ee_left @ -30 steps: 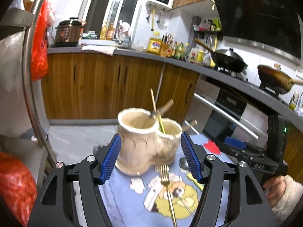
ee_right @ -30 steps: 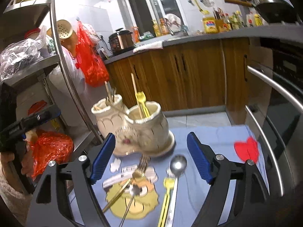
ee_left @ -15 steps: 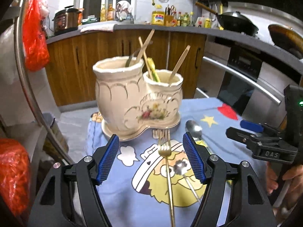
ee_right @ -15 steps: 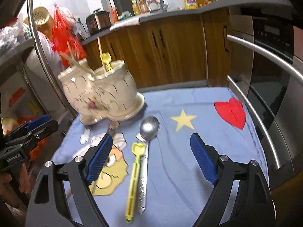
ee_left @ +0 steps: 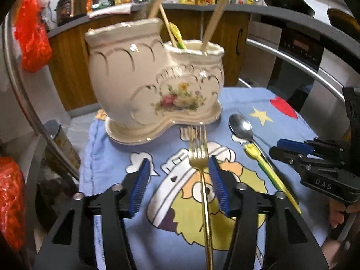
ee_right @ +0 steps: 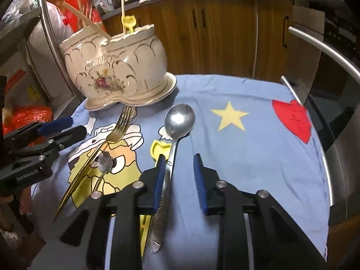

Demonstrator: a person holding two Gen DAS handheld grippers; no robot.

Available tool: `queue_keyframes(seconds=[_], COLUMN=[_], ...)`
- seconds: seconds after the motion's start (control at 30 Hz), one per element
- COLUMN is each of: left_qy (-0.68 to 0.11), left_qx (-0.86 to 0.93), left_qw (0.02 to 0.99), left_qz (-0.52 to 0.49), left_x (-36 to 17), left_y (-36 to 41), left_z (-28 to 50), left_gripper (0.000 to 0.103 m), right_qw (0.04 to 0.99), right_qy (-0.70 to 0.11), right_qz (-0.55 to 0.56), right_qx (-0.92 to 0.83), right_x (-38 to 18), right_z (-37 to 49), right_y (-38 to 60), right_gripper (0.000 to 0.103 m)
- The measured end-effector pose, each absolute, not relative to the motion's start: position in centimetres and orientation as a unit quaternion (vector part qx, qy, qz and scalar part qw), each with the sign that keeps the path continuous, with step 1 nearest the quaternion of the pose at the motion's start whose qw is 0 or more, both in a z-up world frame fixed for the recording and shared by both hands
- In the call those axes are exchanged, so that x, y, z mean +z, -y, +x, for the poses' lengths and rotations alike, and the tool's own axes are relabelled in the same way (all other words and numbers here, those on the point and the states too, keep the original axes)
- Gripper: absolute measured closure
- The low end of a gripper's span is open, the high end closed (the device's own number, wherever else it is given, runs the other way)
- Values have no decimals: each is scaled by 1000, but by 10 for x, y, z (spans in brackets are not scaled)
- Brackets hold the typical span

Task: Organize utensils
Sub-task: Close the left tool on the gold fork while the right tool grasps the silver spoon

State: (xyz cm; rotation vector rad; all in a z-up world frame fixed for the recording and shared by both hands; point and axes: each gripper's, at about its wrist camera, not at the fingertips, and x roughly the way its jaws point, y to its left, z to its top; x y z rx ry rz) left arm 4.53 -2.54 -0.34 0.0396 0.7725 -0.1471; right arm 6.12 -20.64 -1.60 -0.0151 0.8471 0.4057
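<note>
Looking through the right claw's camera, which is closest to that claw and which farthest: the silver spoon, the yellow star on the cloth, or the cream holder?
1. Silver spoon: handle between the closing pads of the right claw.
2. Yellow star: farther up the cloth, right of the spoon's bowl.
3. Cream holder: at the cloth's far left edge.

1. My left gripper (ee_left: 178,183) has dropped low over the cloth; its jaws are closing, now straddling the gold fork (ee_left: 198,153).
2. My right gripper (ee_right: 178,177) has come down too, jaws closing around the steel spoon (ee_right: 176,130), its handle by the left pad.
</note>
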Motion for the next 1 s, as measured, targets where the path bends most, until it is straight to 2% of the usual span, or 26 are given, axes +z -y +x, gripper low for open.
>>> queue_keyframes(seconds=[0.13, 0.3, 0.73, 1.0], left_qy=[-386, -401, -434, -428], left_qx=[-79, -97, -112, -105], left_qw=[919, 911, 893, 896], left_qz=[22, 19, 30, 59], left_x=[-7, -12, -28, -31], left_y=[28, 33, 37, 48], left_z=[48, 52, 61, 64], left_gripper=[68, 76, 77, 77], right_qw=[888, 884, 886, 878], right_qy=[-415, -422, -424, -442], right_qz=[-5, -15, -26, -26], right_qx=[198, 202, 185, 183], right_x=[-19, -21, -22, -24], right_z=[66, 72, 82, 99], right_y=[204, 195, 189, 180], right_gripper=[83, 88, 90, 90])
